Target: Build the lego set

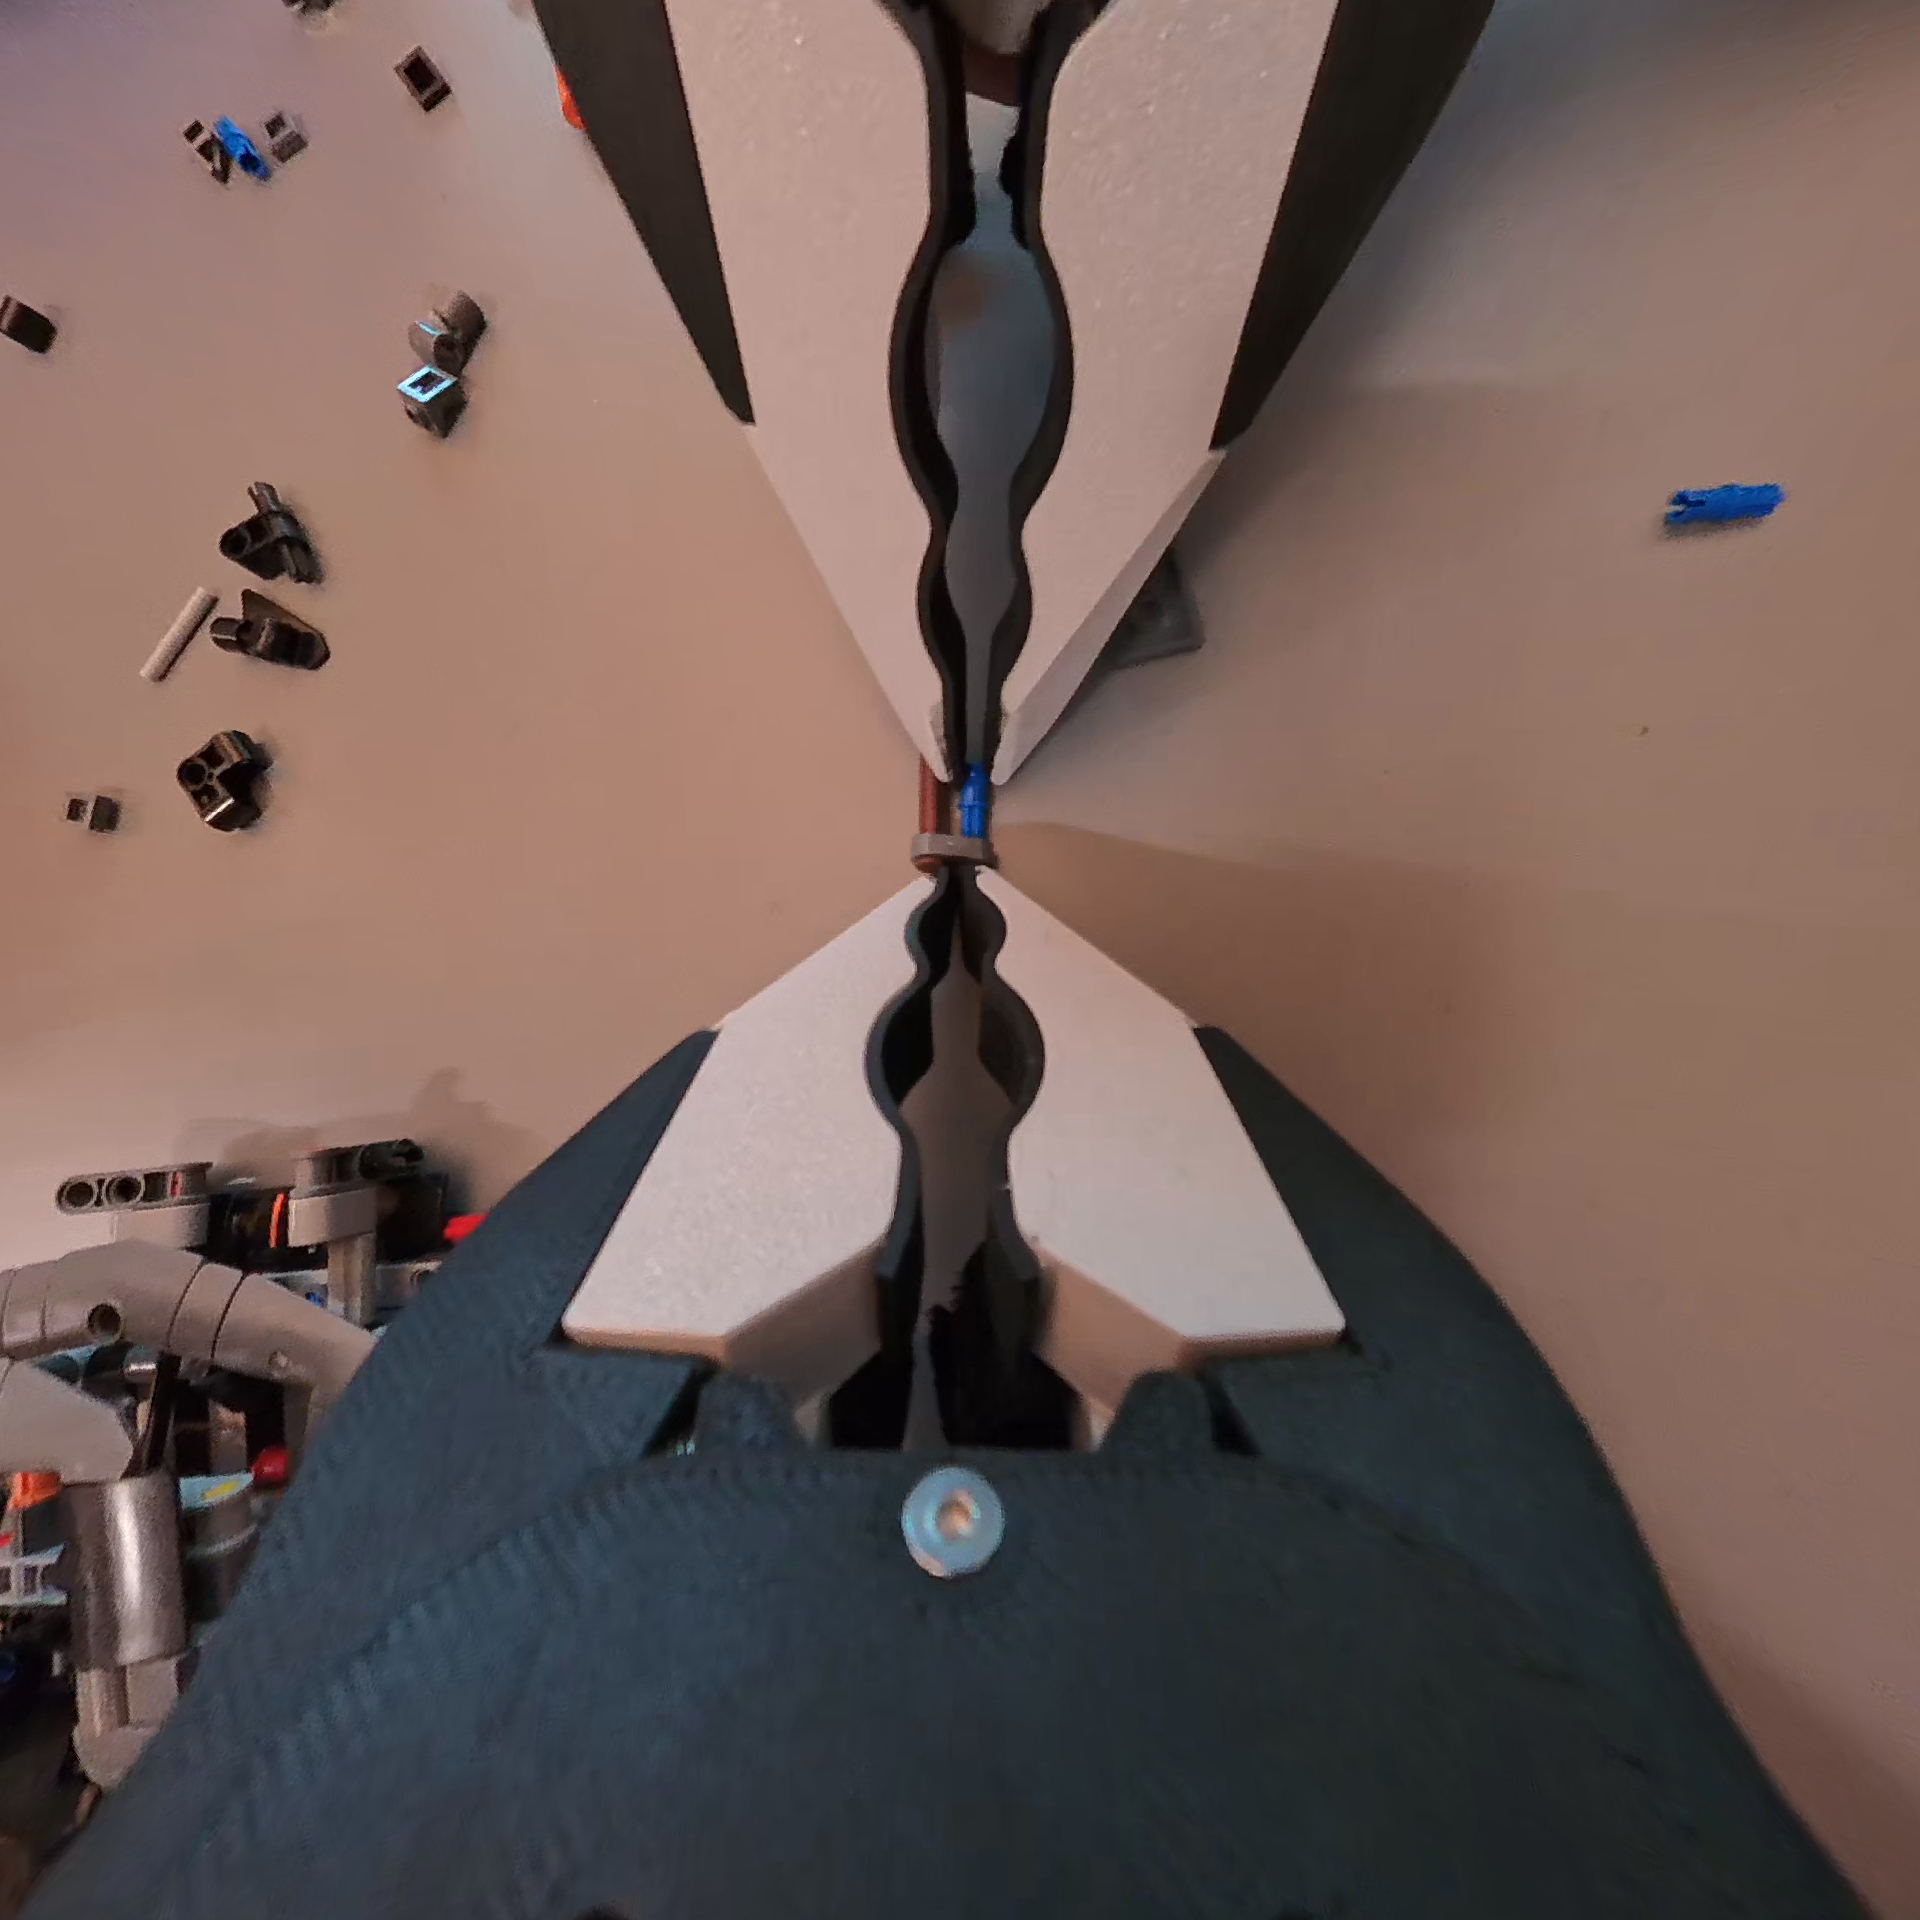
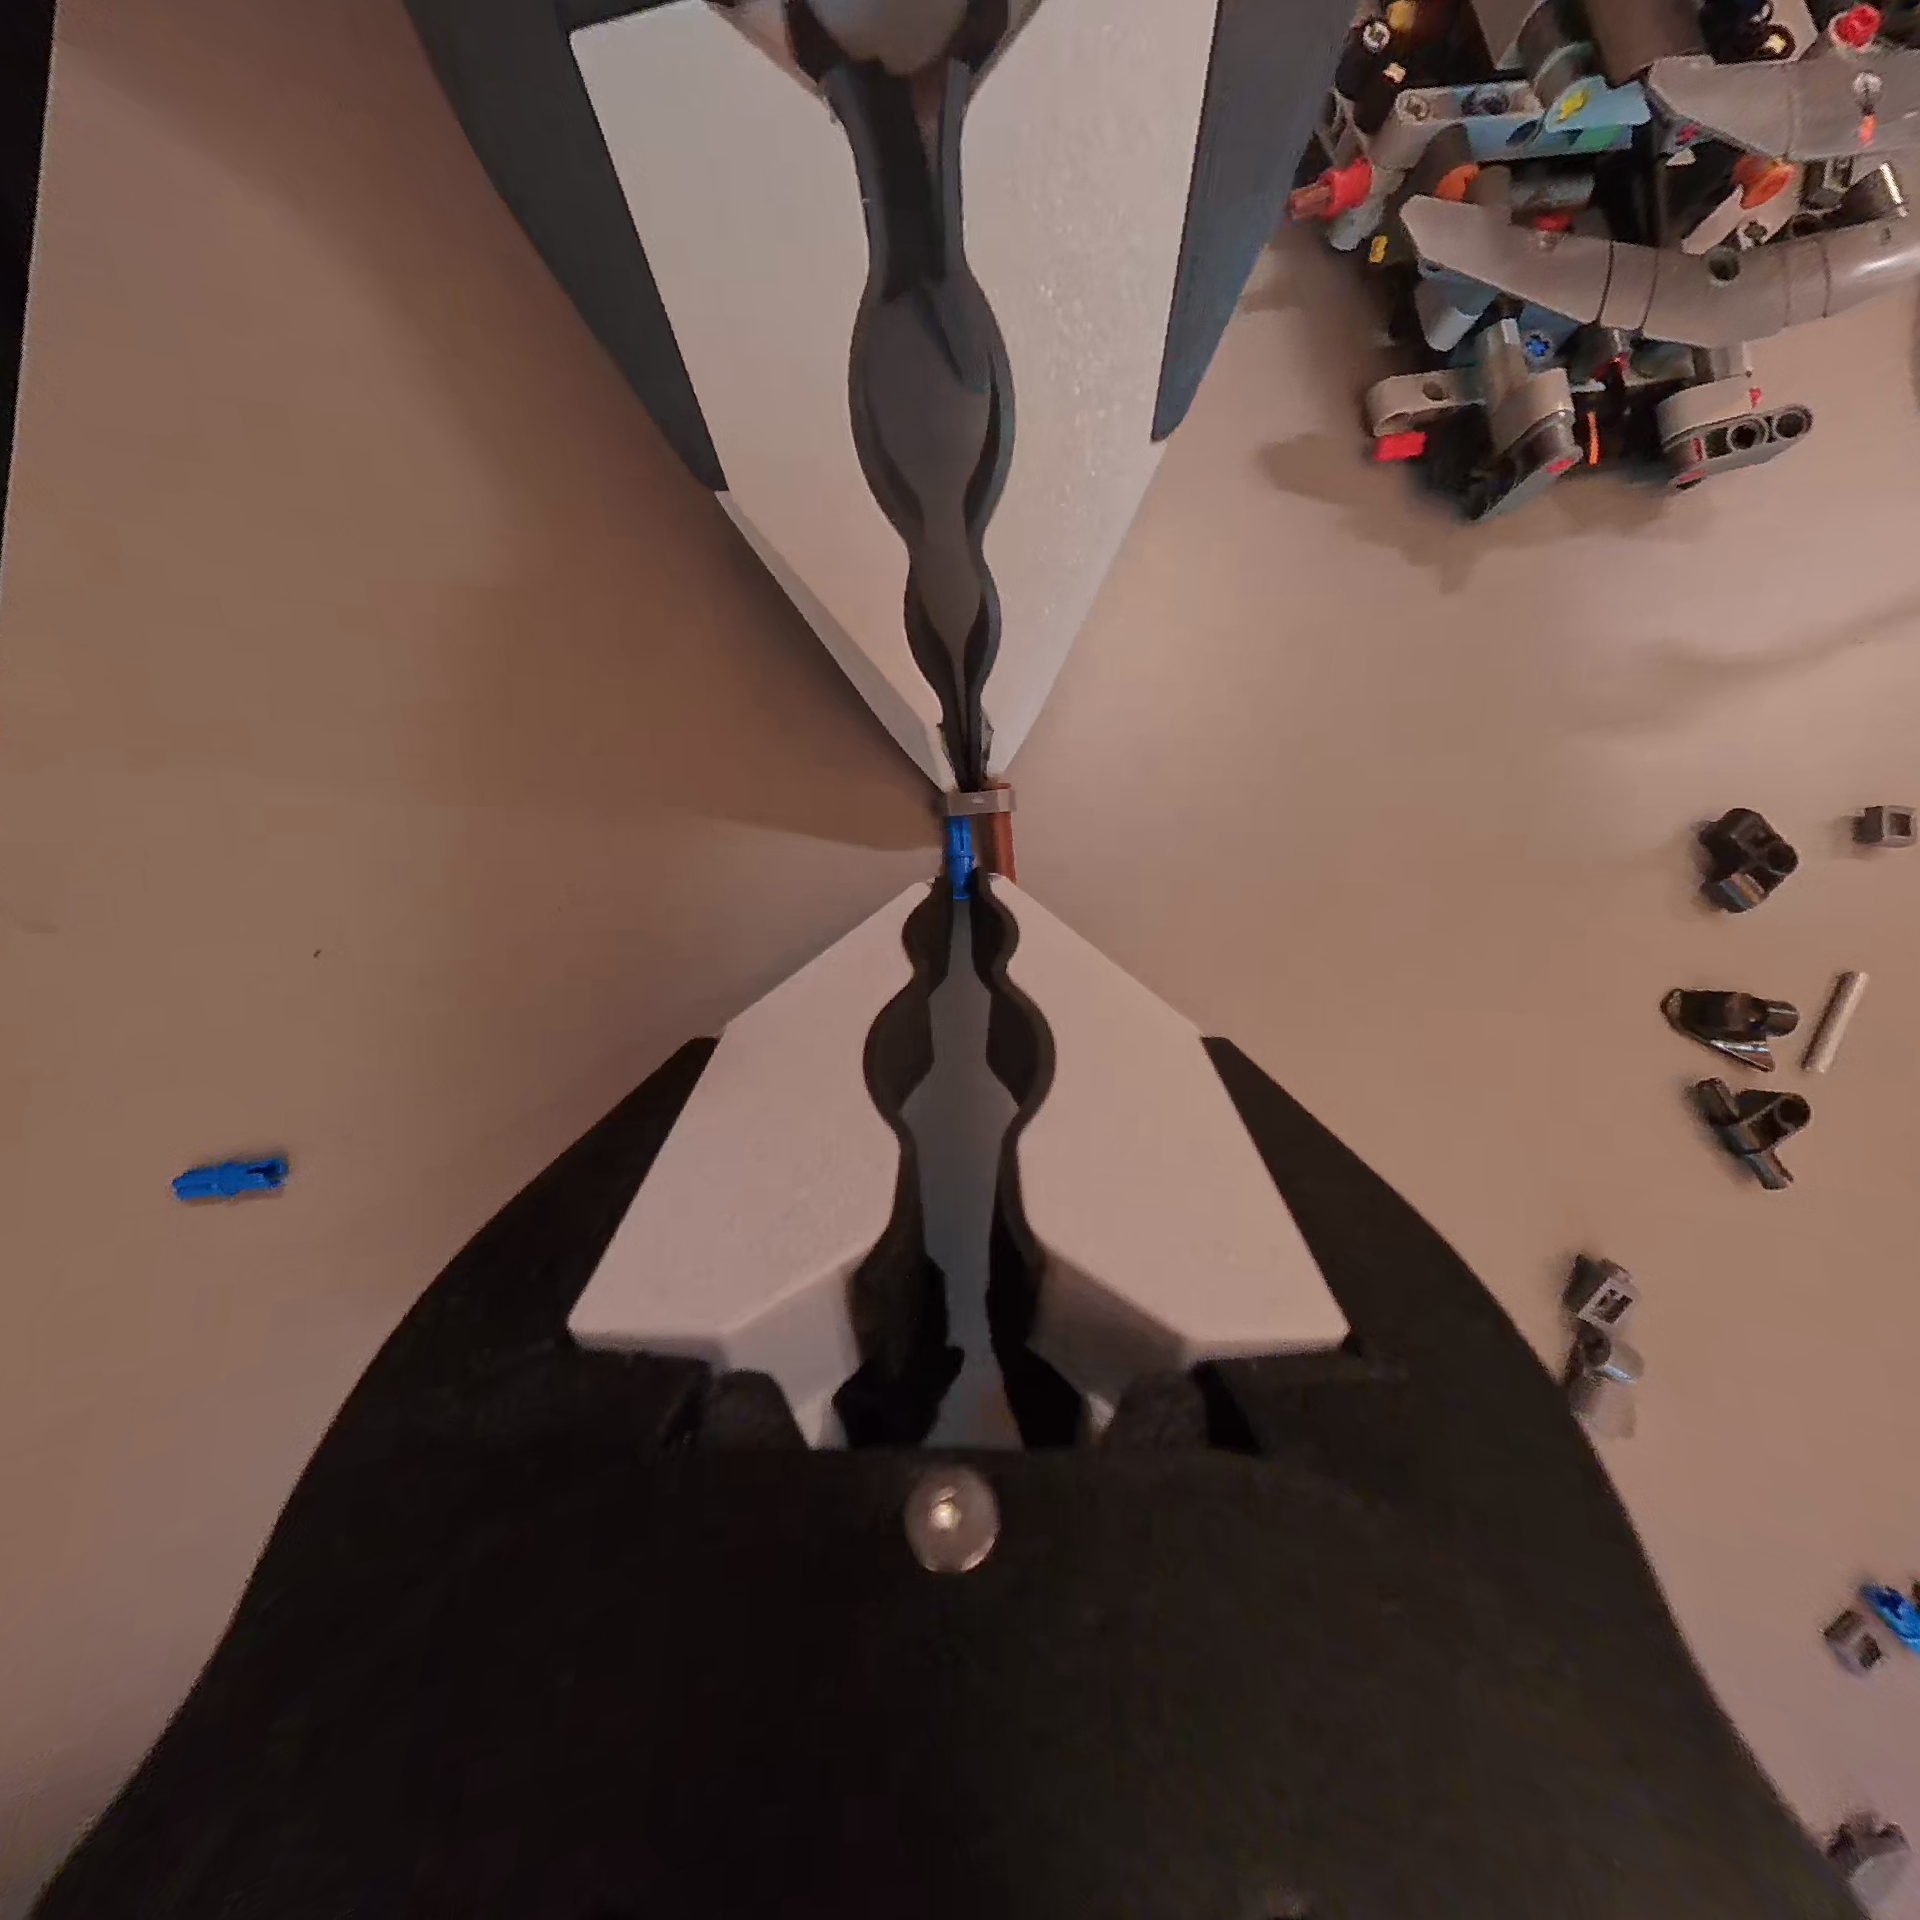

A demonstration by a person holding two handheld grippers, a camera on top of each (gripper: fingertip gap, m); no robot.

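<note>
The left tool (image 1: 954, 881) and the right tool (image 2: 961, 885) meet tip to tip above the beige table (image 1: 1455, 935), both clenched. The left tool pinches a small flat grey plastic connector piece (image 1: 951, 850), and the right tool grips a short blue plastic pin (image 2: 958, 857) whose far end sits in that grey piece; a short brown plastic axle (image 2: 1001, 842) stands just beside the pin in the same grey piece. How deep the pin is seated is hard to judge, since the pieces are tiny. A second blue plastic pin (image 1: 1722, 507) lies alone on the table, well apart from the tools. On the other side, loose black plastic angled connectors (image 1: 272, 537) lie scattered with a pale grey plastic rod (image 1: 179, 634) and a few small dark bricks (image 1: 422, 78). The partly built grey, black and orange lego model (image 2: 1621, 260) stands near the table's edge, beyond the loose parts. No box or tray shows; every part lies directly on the table.
</note>
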